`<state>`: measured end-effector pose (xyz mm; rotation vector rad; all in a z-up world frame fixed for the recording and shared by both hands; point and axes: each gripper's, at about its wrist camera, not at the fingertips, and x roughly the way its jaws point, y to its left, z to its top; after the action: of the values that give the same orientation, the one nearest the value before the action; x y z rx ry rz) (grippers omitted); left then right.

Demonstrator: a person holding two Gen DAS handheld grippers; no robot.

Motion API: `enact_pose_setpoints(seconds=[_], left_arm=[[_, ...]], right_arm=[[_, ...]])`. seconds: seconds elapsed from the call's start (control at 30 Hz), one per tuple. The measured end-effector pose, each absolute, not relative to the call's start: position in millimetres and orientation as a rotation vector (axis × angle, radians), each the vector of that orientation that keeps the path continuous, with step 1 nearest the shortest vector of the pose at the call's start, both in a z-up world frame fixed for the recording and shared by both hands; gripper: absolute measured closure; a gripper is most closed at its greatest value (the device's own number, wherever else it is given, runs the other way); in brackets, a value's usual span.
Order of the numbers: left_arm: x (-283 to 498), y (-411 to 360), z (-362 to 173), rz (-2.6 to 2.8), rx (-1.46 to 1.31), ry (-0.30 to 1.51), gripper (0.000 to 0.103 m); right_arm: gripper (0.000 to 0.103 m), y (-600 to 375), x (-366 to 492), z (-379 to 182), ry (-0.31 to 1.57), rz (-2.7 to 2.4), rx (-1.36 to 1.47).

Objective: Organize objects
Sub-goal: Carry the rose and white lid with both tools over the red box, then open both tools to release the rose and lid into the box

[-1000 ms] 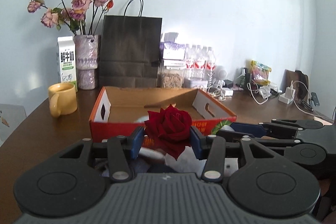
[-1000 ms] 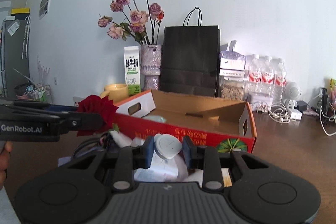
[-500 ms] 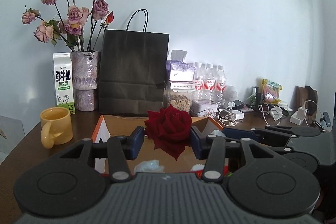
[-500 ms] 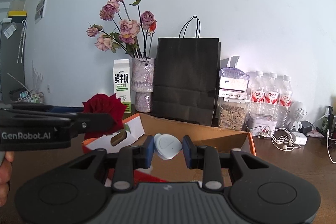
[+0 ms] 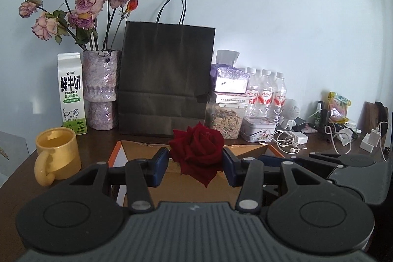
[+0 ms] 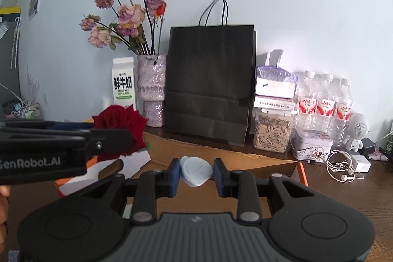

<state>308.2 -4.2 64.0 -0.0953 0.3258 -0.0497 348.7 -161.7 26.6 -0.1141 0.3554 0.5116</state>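
The left hand-held gripper [image 5: 195,165] clamps a red rose [image 5: 197,154]. The right hand-held gripper [image 6: 195,174] pinches a white triangular gadget [image 6: 196,170]. Both hang over the cardboard box [image 6: 270,161], neither yet placed.

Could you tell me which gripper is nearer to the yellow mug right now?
Left. The left gripper, holding the red rose, is just right of the yellow mug. The right gripper, holding a white piece, lies beyond it, farther right.

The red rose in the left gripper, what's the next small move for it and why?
Probably lower the left gripper and release. It is shut on the red rose, held above the open cardboard box; the right gripper beside it grips a white triangular piece.
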Motion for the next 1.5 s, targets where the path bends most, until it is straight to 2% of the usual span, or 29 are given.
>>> enact_pose_setpoints(seconds=[0.3,0.57,0.6,0.63,0.67,0.7,0.73,0.77,1.5], left_arm=[[344.4,5.3,38.3,-0.037,-0.124,0.415,0.055],[346.4,5.8,35.0,-0.026,-0.126,0.438,0.053],[346.8,6.0,35.2,-0.019,-0.128,0.441,0.048],[347.2,6.7,35.5,-0.013,-0.131,0.443,0.031],[347.4,7.7,35.5,-0.001,-0.135,0.442,0.019],[347.3,8.5,35.7,0.018,-0.136,0.434,0.0],[346.7,8.7,36.1,0.038,-0.133,0.422,0.0],[347.6,9.1,36.5,0.046,-0.131,0.426,0.0],[344.2,5.7,36.5,0.037,-0.128,0.433,0.0]], right_arm=[[0.075,-167.1,377.9,1.0,0.452,0.49,-0.091],[0.074,-167.1,380.7,-2.5,0.471,0.481,-0.093],[0.074,-167.0,381.2,-2.8,0.474,0.479,-0.093],[0.072,-166.9,381.7,-3.3,0.478,0.476,-0.094],[0.056,-167.0,382.7,-3.9,0.484,0.47,-0.094],[0.044,-166.8,383.2,-4.4,0.49,0.462,-0.095],[0.019,-166.8,383.1,-4.4,0.49,0.455,-0.095],[0.001,-167.0,382.5,-3.8,0.486,0.45,-0.095],[0.0,-168.8,380.8,-2.1,0.468,0.435,-0.098]])
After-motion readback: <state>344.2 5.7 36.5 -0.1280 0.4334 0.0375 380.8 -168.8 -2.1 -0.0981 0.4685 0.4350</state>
